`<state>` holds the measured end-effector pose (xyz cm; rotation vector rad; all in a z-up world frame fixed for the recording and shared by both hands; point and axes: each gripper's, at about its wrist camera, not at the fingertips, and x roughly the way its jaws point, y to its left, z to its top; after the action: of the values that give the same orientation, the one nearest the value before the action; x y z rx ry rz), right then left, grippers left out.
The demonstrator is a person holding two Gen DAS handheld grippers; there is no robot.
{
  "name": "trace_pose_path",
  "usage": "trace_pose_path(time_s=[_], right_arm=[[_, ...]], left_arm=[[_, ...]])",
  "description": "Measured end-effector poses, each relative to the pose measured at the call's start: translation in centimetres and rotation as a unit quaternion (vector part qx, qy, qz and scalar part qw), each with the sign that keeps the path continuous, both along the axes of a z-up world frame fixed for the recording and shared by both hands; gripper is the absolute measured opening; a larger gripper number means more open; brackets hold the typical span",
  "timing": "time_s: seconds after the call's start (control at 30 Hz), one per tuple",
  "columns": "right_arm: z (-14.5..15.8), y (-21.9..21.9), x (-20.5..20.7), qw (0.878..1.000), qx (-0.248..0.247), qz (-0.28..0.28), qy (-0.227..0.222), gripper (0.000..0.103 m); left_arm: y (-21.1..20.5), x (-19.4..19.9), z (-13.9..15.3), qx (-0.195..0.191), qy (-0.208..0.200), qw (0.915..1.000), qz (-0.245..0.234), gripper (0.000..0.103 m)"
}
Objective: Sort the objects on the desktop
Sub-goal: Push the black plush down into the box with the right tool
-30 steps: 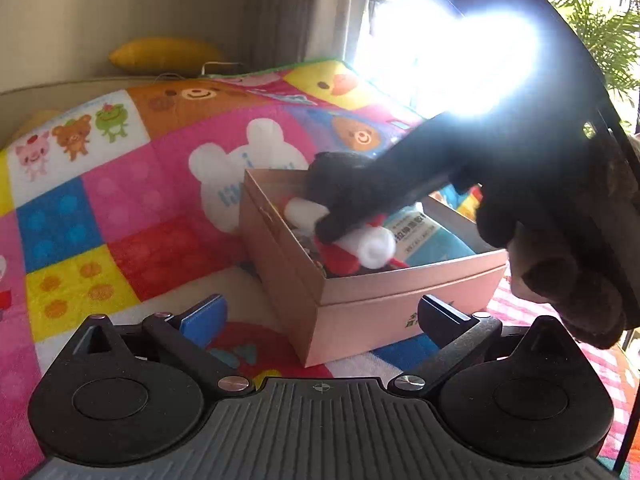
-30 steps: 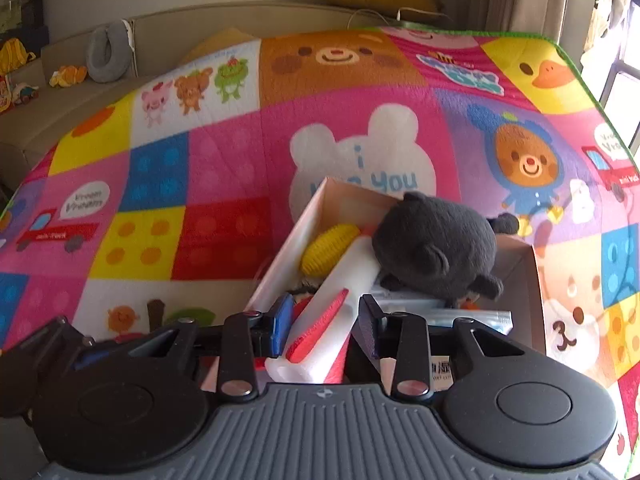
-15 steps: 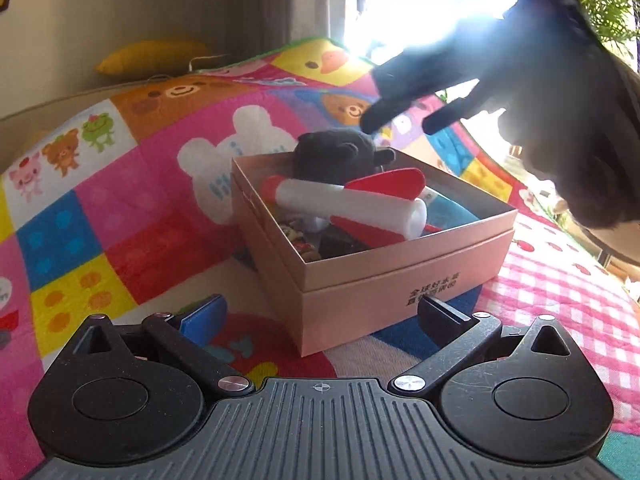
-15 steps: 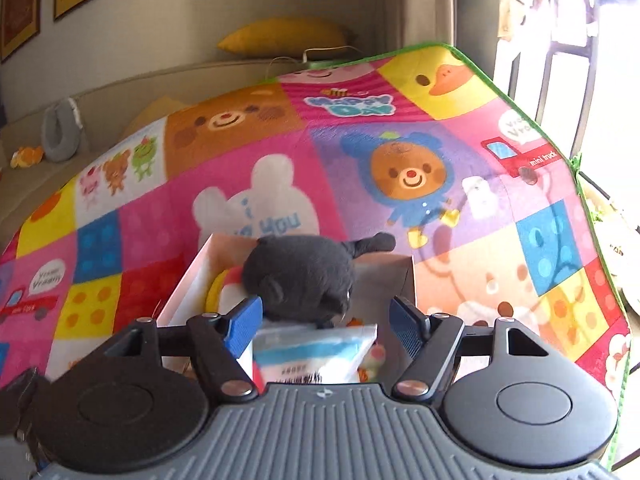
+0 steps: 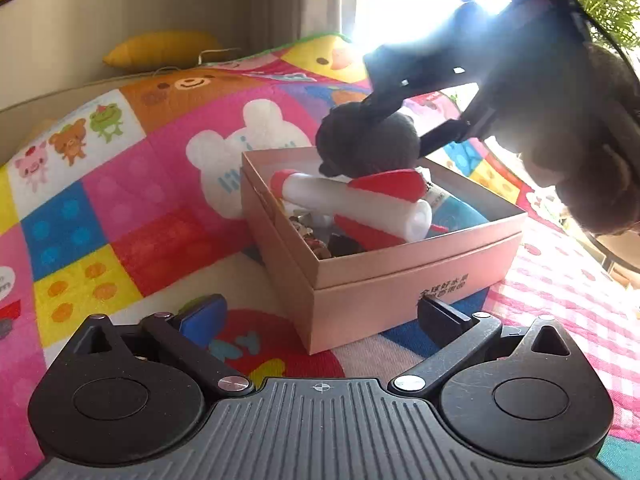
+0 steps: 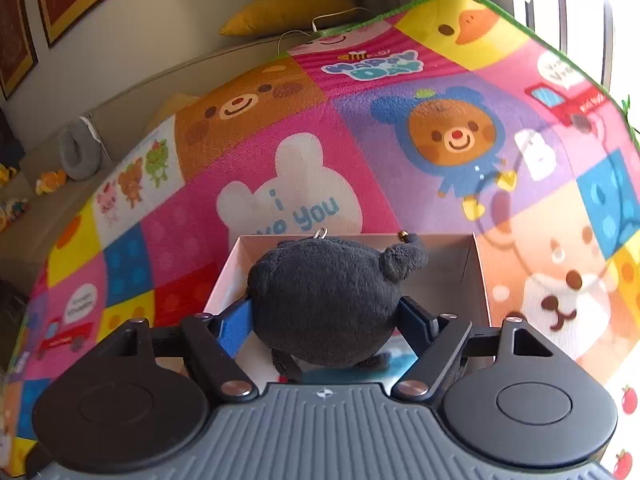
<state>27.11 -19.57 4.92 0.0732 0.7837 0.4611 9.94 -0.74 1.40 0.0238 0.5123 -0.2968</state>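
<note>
A pink cardboard box (image 5: 400,256) stands open on the cartoon play mat (image 5: 120,200). A white and red tube (image 5: 360,204) lies across its contents. A dark grey plush toy (image 6: 328,296) sits at the box's far side. My right gripper (image 6: 328,320) straddles the plush, a pad close against each flank, and its jaws are opening. In the left wrist view the right gripper (image 5: 392,128) comes down from the upper right over the plush (image 5: 360,148). My left gripper (image 5: 320,312) waits open before the box's near corner, nothing between its fingers.
A blue packet (image 5: 456,212) and small dark items fill the box under the tube. A hand (image 5: 580,160) holds the right gripper. A red checked cloth (image 5: 560,300) lies to the right. A yellow pillow (image 6: 292,8) rests beyond the mat against the wall.
My right gripper let go of the white and red tube, which now lies in the box, opened wide and moved around the grey plush. The left gripper stayed in place.
</note>
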Motion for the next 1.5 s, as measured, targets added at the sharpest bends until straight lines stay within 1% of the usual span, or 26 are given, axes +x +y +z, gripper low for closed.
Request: trace_pose_path(time_s=[0.03, 0.13, 0.2, 0.27, 0.33, 0.43, 0.5, 0.53, 0.57, 0.63, 0.67, 0.7, 0.73, 0.8, 0.87, 0.9, 0.93, 1.0, 1.03, 1.1, 1.17, 1.23, 1.3, 1.33, 1.4, 1.5], right_arm=[[0.4, -0.9, -0.3, 1.0, 0.022, -0.004, 0.019, 0.076], [0.7, -2.4, -0.1, 0.995, 0.067, -0.012, 0.07, 0.076], [0.4, -2.4, 0.8, 0.992, 0.079, -0.026, 0.09, 0.077], [0.0, -1.9, 1.7, 0.992, 0.071, -0.043, 0.094, 0.081], [0.1, -1.3, 1.9, 0.994, 0.056, -0.042, 0.08, 0.081], [1.4, -1.7, 0.6, 0.998, 0.038, -0.038, 0.028, 0.082], [2.3, -2.4, -0.6, 0.999, 0.016, -0.035, -0.009, 0.085], [2.5, -2.6, -1.4, 0.999, -0.001, -0.024, -0.025, 0.086], [2.4, -2.6, -1.9, 0.999, -0.018, -0.011, -0.029, 0.086], [1.5, -2.1, -2.7, 0.998, -0.058, 0.002, -0.029, 0.086], [0.9, -1.8, -2.8, 0.997, -0.075, 0.004, -0.027, 0.084], [0.2, -1.4, -2.8, 0.996, -0.089, 0.004, -0.025, 0.079], [-0.6, -1.1, -2.7, 0.995, -0.099, 0.003, -0.022, 0.077], [-1.8, -0.6, -2.1, 0.994, -0.105, 0.0, -0.009, 0.064], [-2.8, -0.3, -1.6, 0.995, -0.1, 0.005, 0.014, 0.053], [-3.0, -0.1, -1.7, 0.994, -0.107, 0.005, 0.014, 0.045], [-2.9, 0.1, -2.1, 0.993, -0.117, 0.012, 0.007, 0.043], [-2.3, 0.0, -2.7, 0.991, -0.133, 0.003, -0.004, 0.027], [-1.9, -0.2, -2.8, 0.989, -0.149, -0.012, -0.006, 0.025], [-1.3, -0.7, -2.7, 0.986, -0.167, -0.024, -0.009, 0.024], [-0.3, -1.3, -2.7, 0.985, -0.166, -0.039, -0.018, 0.029], [1.4, -1.8, -2.7, 0.99, -0.128, -0.041, -0.048, 0.042], [2.8, -1.5, -2.3, 0.992, -0.09, -0.045, -0.078, 0.078], [3.2, -0.9, -2.0, 0.992, -0.077, -0.04, -0.092, 0.082], [3.0, 1.1, -0.7, 0.99, -0.079, -0.028, -0.111, 0.084], [0.9, 3.6, 2.2, 0.991, -0.097, -0.018, -0.086, 0.084]], left_arm=[[0.1, 0.1, 0.0, -0.003, 0.001, 1.0, 0.0, 0.103], [0.2, 0.2, -0.1, -0.007, 0.005, 1.0, 0.001, 0.103], [0.2, 0.2, -0.1, -0.006, 0.005, 1.0, 0.002, 0.103], [0.2, 0.2, -0.1, -0.005, 0.004, 1.0, 0.003, 0.103], [0.4, 0.2, -0.1, -0.009, 0.003, 0.9999, 0.005, 0.103], [0.7, 0.3, 0.0, -0.02, 0.004, 0.9998, 0.003, 0.103], [0.9, 0.2, 0.1, -0.026, -0.003, 0.9996, -0.001, 0.103], [0.8, 0.1, 0.2, -0.026, -0.008, 0.9996, -0.004, 0.103], [0.7, 0.0, 0.3, -0.024, -0.013, 0.9996, -0.005, 0.103], [0.1, 0.0, 0.6, -0.004, -0.033, 0.9994, -0.001, 0.103], [-0.1, 0.1, 0.7, 0.008, -0.04, 0.9991, 0.005, 0.103], [-0.3, 0.2, 0.9, 0.019, -0.045, 0.9987, 0.014, 0.103], [-0.4, 0.3, 1.0, 0.022, -0.047, 0.9985, 0.019, 0.103], [-0.2, 0.3, 1.0, 0.015, -0.043, 0.9988, 0.02, 0.103], [-0.2, 0.3, 0.7, 0.011, -0.039, 0.999, 0.018, 0.103], [-0.1, 0.2, 0.5, 0.011, -0.037, 0.9991, 0.015, 0.103], [-0.1, 0.2, 0.6, 0.009, -0.038, 0.9992, 0.014, 0.103], [0.1, 0.1, 0.6, 0.004, -0.039, 0.9992, 0.012, 0.103], [0.1, 0.2, 0.6, 0.003, -0.037, 0.9992, 0.013, 0.103], [0.1, 0.2, 0.5, 0.002, -0.035, 0.9993, 0.014, 0.103], [0.0, 0.2, 0.5, 0.003, -0.035, 0.9993, 0.015, 0.103], [-0.1, 0.2, 0.5, 0.007, -0.033, 0.9993, 0.016, 0.103], [-0.2, 0.3, 0.5, 0.008, -0.033, 0.9993, 0.016, 0.103], [-0.2, 0.3, 0.5, 0.008, -0.032, 0.9993, 0.016, 0.103], [0.0, 0.3, 0.5, 0.004, -0.029, 0.9994, 0.018, 0.103], [0.2, 0.4, 0.4, -0.002, -0.026, 0.9994, 0.022, 0.103]])
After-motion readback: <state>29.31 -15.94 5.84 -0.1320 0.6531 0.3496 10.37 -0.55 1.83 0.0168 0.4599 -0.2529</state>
